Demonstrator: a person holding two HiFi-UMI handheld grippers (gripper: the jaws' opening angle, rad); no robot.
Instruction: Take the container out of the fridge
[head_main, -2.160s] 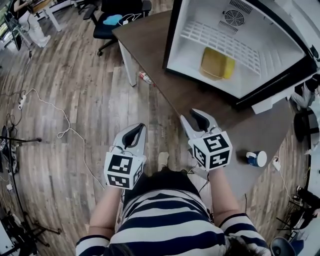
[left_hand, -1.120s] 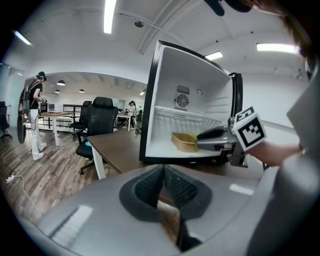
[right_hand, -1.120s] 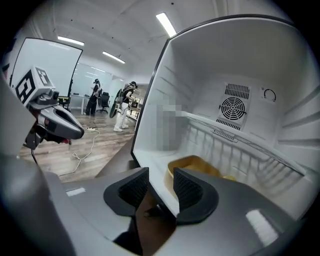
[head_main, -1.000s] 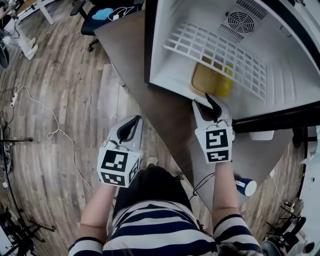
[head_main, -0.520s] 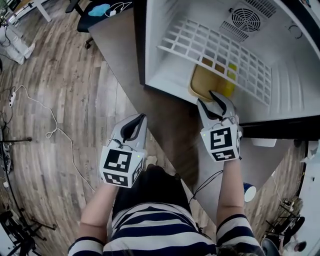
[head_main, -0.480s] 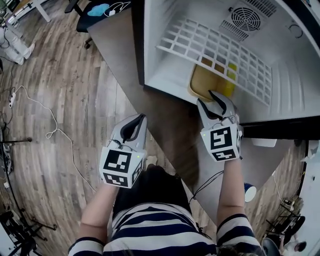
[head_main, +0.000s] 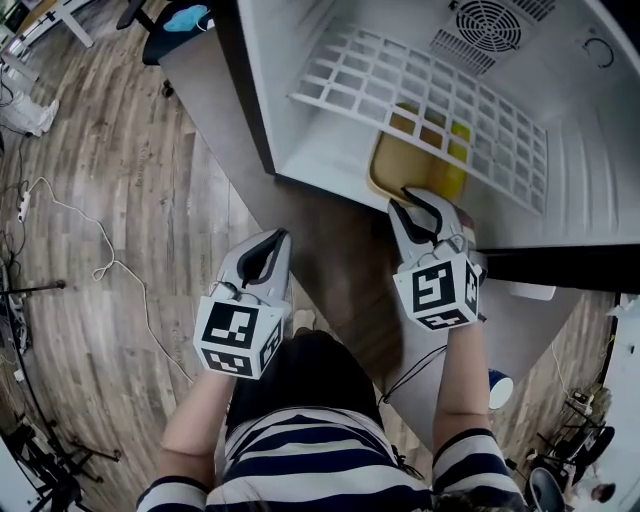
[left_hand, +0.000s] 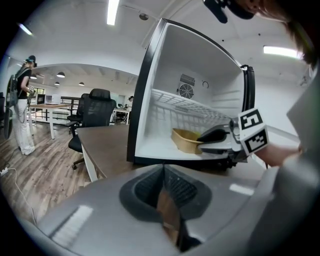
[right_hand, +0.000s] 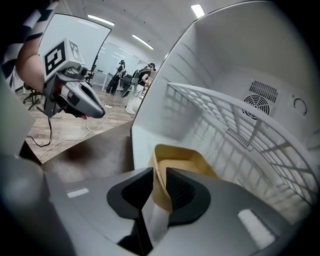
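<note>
Right gripper (head_main: 425, 200) (right_hand: 160, 172): my jaws are closing on the container (head_main: 405, 160) (right_hand: 182, 157), with its near wall standing upright between the pads. Right pad is against the wall, left pad looks a hair off it, so not clamped tight. The container is yellow, open-topped and shallow. It sits on the fridge (head_main: 330, 150) floor, straight ahead of my right jaws, and the rest of it runs away from the tips, deeper in. The wire shelf (head_main: 430, 90) hangs above the jaws and over the far half of the container. A round fan grille sits on the back wall, well beyond the tips

Left gripper (head_main: 265, 245) (left_hand: 163, 170): jaws pressed together, nothing between the pads. It hovers outside the fridge, off to the left of my right jaws and further back, over the table (head_main: 330, 240) edge. From it the container is ahead and to the right, well apart, with the right gripper's tips at its near edge

The fridge stands open on the table, its dark frame just left of my right jaws. Behind and left of my left jaws there is wood floor, an office chair and a white cable
</note>
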